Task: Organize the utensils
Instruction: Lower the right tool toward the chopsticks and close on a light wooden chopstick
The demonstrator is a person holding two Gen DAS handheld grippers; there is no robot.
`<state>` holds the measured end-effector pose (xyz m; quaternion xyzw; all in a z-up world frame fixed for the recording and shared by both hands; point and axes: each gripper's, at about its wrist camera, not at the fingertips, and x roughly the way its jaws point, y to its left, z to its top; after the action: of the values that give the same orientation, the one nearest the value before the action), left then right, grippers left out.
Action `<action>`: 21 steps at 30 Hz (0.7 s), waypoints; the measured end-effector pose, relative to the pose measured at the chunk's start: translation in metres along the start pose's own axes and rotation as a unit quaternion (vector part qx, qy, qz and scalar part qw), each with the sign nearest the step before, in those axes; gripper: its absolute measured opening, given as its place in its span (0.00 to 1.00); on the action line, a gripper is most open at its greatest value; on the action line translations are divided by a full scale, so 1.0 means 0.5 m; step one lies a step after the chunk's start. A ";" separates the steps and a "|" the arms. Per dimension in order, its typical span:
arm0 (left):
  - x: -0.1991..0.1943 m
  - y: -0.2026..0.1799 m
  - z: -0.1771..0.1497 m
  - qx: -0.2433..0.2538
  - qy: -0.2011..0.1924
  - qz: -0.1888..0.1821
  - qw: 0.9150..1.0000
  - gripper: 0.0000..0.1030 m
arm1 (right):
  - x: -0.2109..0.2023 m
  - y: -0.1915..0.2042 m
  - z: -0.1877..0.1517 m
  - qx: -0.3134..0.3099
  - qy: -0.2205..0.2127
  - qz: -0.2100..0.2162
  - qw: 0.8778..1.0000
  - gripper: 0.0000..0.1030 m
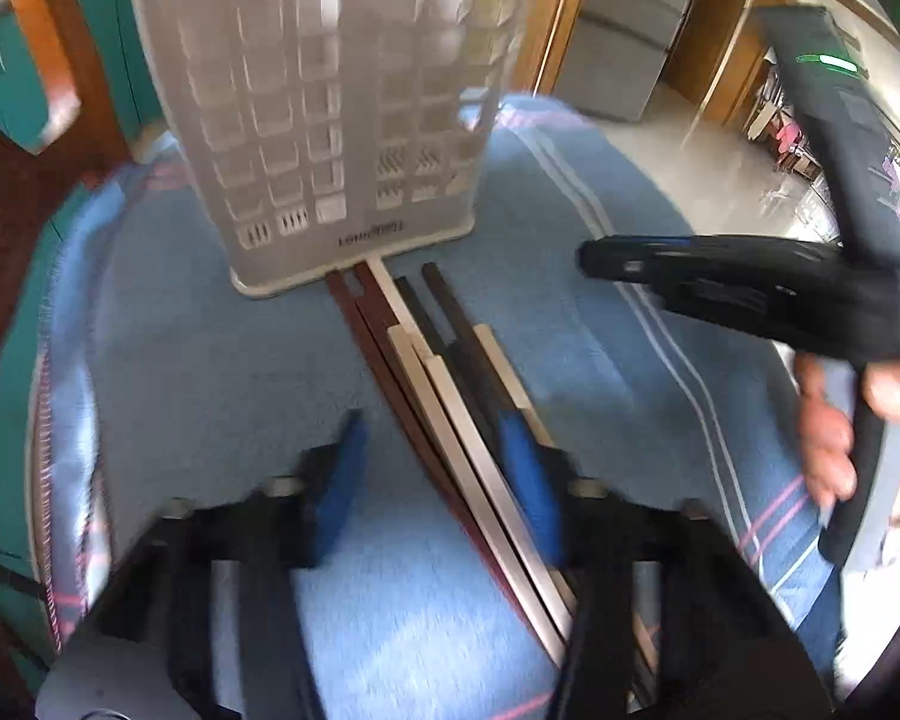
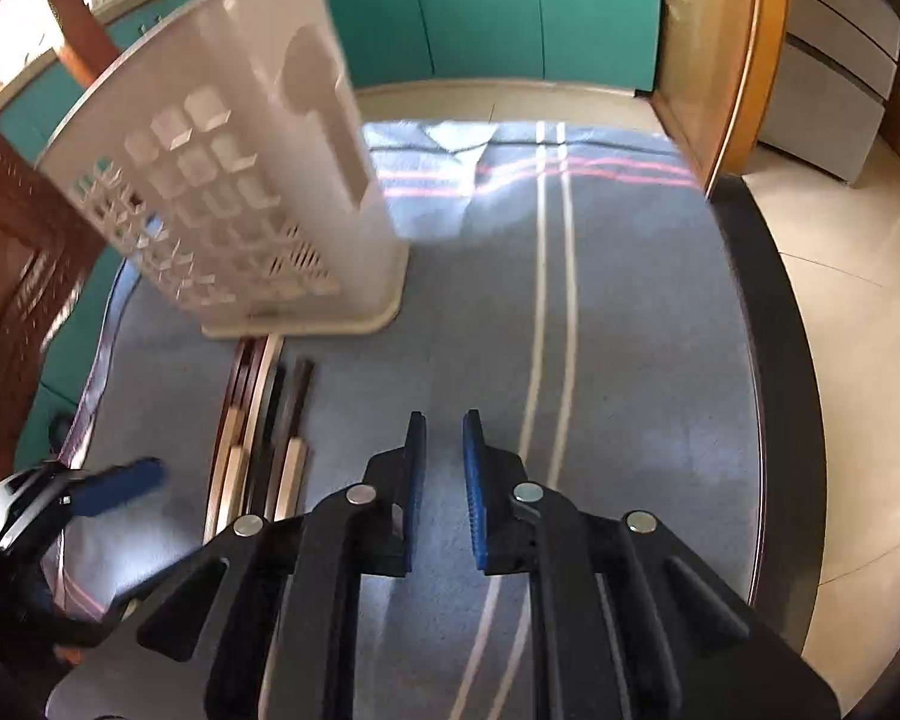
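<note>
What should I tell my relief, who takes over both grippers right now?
Left gripper: open, jaws partly apart over the chopsticks, its right finger on the bundle.
Right gripper: narrow gap, holding nothing, above the blue cloth.
Chopsticks lie in a bundle on the cloth against the foot of the white utensil holder.
Done: none visibly inside.
Left: pick them up, stand them in the holder.

The utensil basket point(image 1: 330, 120) bears raised lettering near its base. It is blurred and cannot be read. No other text is legible.
</note>
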<state>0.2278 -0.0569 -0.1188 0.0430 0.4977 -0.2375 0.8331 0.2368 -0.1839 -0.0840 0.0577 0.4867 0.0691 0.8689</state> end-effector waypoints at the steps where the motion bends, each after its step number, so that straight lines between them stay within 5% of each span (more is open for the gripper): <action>1: 0.009 0.012 0.003 -0.018 0.011 -0.018 1.000 0.27 | -0.002 -0.005 0.008 0.000 -0.001 0.004 1.000 0.15; 3: 0.009 0.038 0.007 -0.049 0.016 -0.038 0.998 0.20 | 0.000 -0.006 0.019 -0.005 -0.002 0.006 1.000 0.19; 10: -0.006 0.070 0.022 -0.067 0.016 -0.008 0.998 0.16 | 0.026 0.040 -0.007 -0.037 0.003 0.009 0.999 0.22; 16: -0.066 0.036 0.055 -0.054 -0.034 -0.030 0.997 0.09 | -0.007 0.085 -0.025 -0.064 0.001 0.016 0.998 0.22; 19: -0.071 0.035 0.055 -0.073 -0.038 -0.014 0.997 0.18 | -0.011 0.076 -0.032 -0.047 0.008 0.005 0.999 0.23; 21: -0.060 0.038 0.051 -0.078 -0.028 -0.007 0.997 0.32 | 0.003 0.067 -0.035 -0.025 0.049 -0.006 0.998 0.23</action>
<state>0.2449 -0.0375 -0.0836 -0.0326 0.4920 -0.2050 0.8455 0.2206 -0.1504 -0.0887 0.0300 0.5271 0.0790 0.8456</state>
